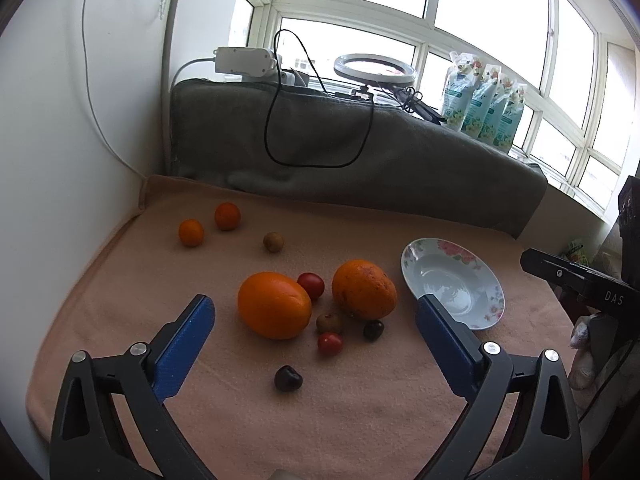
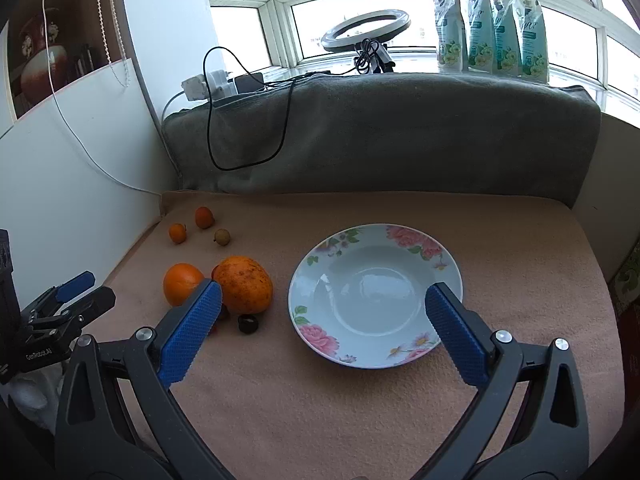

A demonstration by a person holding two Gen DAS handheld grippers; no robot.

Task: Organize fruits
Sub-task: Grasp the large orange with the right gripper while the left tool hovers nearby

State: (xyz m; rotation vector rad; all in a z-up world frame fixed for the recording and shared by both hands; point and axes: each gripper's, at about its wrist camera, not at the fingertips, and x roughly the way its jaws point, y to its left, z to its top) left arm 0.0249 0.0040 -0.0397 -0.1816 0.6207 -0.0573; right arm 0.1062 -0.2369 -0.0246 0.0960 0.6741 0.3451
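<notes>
Left wrist view is showing nothing sorted yet: floral plate (image 1: 486, 312) sitting empty, all fruit lying loose on the peach towel (image 1: 360, 420). Two big oranges (image 1: 274, 305), cherry tomatoes (image 1: 311, 285) and dark cherries (image 1: 288, 378) clustering left of the plate; two small oranges (image 1: 191, 233) sitting further back. Left gripper (image 1: 316, 320) and right gripper (image 2: 322, 312) both hanging wide apart, holding nothing. Grey blanket (image 2: 380, 132) and bay window (image 2: 360, 8) backing the scene.
</notes>
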